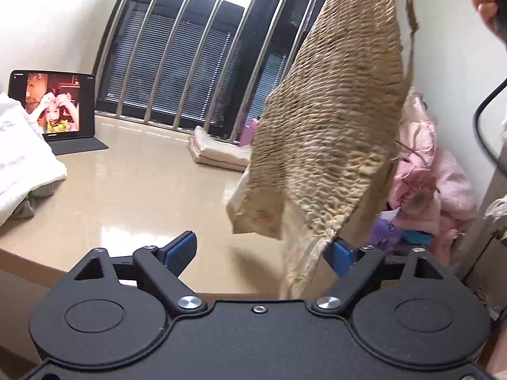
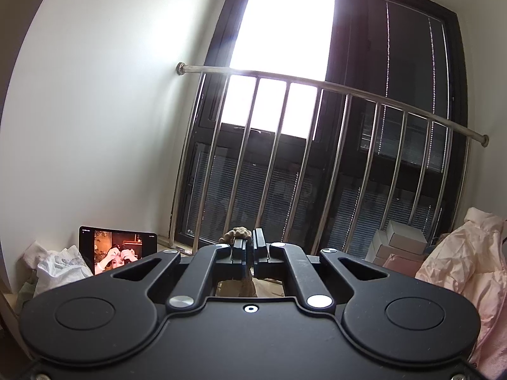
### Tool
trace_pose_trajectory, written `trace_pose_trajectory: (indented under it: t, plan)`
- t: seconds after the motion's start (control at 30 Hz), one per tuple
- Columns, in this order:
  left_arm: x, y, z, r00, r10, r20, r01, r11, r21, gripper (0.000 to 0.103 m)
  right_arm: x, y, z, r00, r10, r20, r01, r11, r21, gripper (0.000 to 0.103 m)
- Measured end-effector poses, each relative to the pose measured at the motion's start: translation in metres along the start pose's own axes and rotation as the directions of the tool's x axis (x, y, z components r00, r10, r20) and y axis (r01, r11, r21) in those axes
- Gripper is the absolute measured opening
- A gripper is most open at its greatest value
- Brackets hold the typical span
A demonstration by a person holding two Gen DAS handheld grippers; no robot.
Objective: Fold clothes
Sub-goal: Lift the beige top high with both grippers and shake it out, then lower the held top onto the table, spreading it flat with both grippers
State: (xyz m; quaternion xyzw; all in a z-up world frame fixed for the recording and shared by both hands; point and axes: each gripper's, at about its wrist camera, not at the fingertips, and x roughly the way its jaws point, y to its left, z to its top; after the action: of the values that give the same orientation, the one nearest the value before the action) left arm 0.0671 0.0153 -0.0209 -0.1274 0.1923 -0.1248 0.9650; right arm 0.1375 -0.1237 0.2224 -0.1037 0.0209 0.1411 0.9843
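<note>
- the right gripper (image 2: 250, 247) is clamped on a bunched bit of the tan smocked garment (image 1: 332, 120), which hangs from it in the air above the beige tabletop (image 1: 133, 183)
- the left gripper (image 1: 263, 253) stands wide, its blue pads (image 1: 182, 248) apart; the garment's lower hem droops between them against the right-side pad, not pinched
- risk: closing now could catch only the trailing lining or a double layer, so the cloth would hang twisted and fold crooked
- risk: the small pinch up top may slip, dropping it in a heap
- hidden: the garment's top edge is cut off in the left wrist view, so its shape is unclear
- the pink clothes pile (image 1: 424, 171) and the folded cream item (image 1: 218, 153) are partly covered
</note>
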Motion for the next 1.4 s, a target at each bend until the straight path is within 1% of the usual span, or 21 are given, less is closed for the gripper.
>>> trace_pose_trajectory:
  t: [0.03, 0.07, 0.1, 0.13, 0.17, 0.2, 0.23, 0.3, 0.4, 0.47, 0.53, 0.6, 0.77, 0.93, 1.0, 1.07, 1.17, 1.23, 1.3, 1.37, 1.4]
  plan:
    - [0.003, -0.001, 0.0, 1.0, 0.003, -0.007, -0.003, 1.0, 0.001, 0.073, -0.001, -0.001, 0.0, 1.0, 0.0, 0.0, 0.0, 1.0, -0.002, 0.003]
    - [0.007, -0.001, 0.0, 1.0, 0.001, -0.016, -0.001, 1.0, -0.001, 0.069, -0.001, -0.001, -0.001, 1.0, 0.0, -0.001, 0.0, 1.0, -0.004, 0.003]
    - [0.01, 0.0, 0.001, 1.0, -0.002, -0.026, 0.002, 1.0, -0.001, 0.06, -0.001, -0.002, -0.002, 1.0, -0.001, -0.002, 0.001, 1.0, -0.007, 0.003]
    - [0.013, 0.001, 0.001, 0.999, -0.014, -0.036, 0.014, 1.0, -0.001, 0.047, -0.001, -0.003, -0.003, 1.0, -0.001, -0.004, 0.001, 1.0, -0.008, 0.003]
    - [0.016, 0.003, 0.002, 0.998, -0.041, -0.049, 0.041, 0.999, -0.004, 0.038, -0.002, -0.004, -0.003, 1.0, 0.0, -0.006, 0.0, 1.0, -0.008, 0.003]
    - [0.018, 0.005, 0.004, 0.995, -0.075, -0.064, 0.074, 0.997, -0.012, 0.014, -0.001, -0.006, -0.004, 1.0, -0.001, -0.008, 0.001, 1.0, -0.009, 0.003]
    - [0.02, 0.007, 0.007, 0.993, -0.093, -0.073, 0.092, 0.996, -0.018, 0.003, -0.001, -0.008, -0.006, 1.0, -0.005, -0.011, 0.004, 1.0, -0.012, 0.003]
    - [0.019, 0.012, 0.016, 0.993, -0.09, -0.07, 0.09, 0.996, -0.017, 0.001, 0.0, -0.015, -0.011, 0.999, -0.027, -0.03, 0.026, 0.999, -0.029, 0.003]
    - [0.005, 0.03, 0.043, 1.0, 0.008, -0.02, -0.009, 1.0, -0.011, 0.001, 0.007, -0.029, -0.022, 0.994, -0.072, -0.081, 0.067, 0.996, -0.064, 0.003]
    - [-0.008, 0.047, 0.066, 0.997, 0.079, 0.021, -0.079, 0.996, -0.034, 0.001, 0.011, -0.039, -0.03, 0.988, -0.102, -0.115, 0.092, 0.992, -0.088, 0.003]
    - [-0.023, 0.062, 0.095, 0.985, 0.155, 0.078, -0.151, 0.987, -0.058, 0.001, 0.018, -0.05, -0.041, 0.978, -0.108, -0.18, 0.093, 0.992, -0.089, 0.003]
    - [-0.039, 0.071, 0.124, 0.965, 0.223, 0.135, -0.215, 0.974, -0.069, 0.001, 0.022, -0.057, -0.053, 0.966, -0.122, -0.227, 0.1, 0.99, -0.104, 0.003]
    - [-0.066, 0.074, 0.173, 0.924, 0.316, 0.215, -0.306, 0.949, -0.076, 0.001, 0.031, -0.06, -0.086, 0.937, -0.124, -0.327, 0.077, 0.985, -0.153, 0.003]
    - [-0.078, 0.065, 0.197, 0.918, 0.337, 0.208, -0.335, 0.941, -0.048, 0.001, 0.032, -0.057, -0.101, 0.922, -0.079, -0.379, 0.02, 0.987, -0.157, 0.003]
    - [-0.081, 0.063, 0.207, 0.916, 0.345, 0.205, -0.341, 0.939, -0.056, 0.001, 0.031, -0.063, -0.099, 0.911, -0.012, -0.413, -0.036, 0.993, -0.109, 0.003]
    - [-0.087, 0.062, 0.216, 0.916, 0.34, 0.212, -0.332, 0.94, -0.074, 0.001, 0.032, -0.07, -0.097, 0.885, 0.069, -0.46, -0.1, 0.994, -0.043, 0.003]
    - [-0.089, 0.062, 0.232, 0.916, 0.336, 0.22, -0.328, 0.942, -0.073, 0.001, 0.037, -0.078, -0.098, 0.855, 0.128, -0.502, -0.139, 0.99, 0.017, 0.003]
    - [-0.078, 0.063, 0.242, 0.919, 0.344, 0.193, -0.34, 0.939, -0.053, 0.001, 0.043, -0.083, -0.1, 0.843, 0.146, -0.518, -0.145, 0.989, 0.043, 0.003]
    - [-0.061, 0.063, 0.251, 0.922, 0.355, 0.152, -0.355, 0.935, -0.028, 0.001, 0.057, -0.092, -0.103, 0.821, 0.175, -0.544, -0.137, 0.985, 0.109, 0.003]
    - [-0.025, 0.068, 0.261, 0.921, 0.38, 0.088, -0.382, 0.924, 0.006, 0.001, 0.083, -0.101, -0.109, 0.795, 0.189, -0.577, -0.099, 0.978, 0.184, 0.003]
    - [-0.005, 0.071, 0.267, 0.917, 0.395, 0.055, -0.396, 0.918, 0.023, 0.001, 0.1, -0.104, -0.113, 0.787, 0.183, -0.589, -0.072, 0.976, 0.207, 0.003]
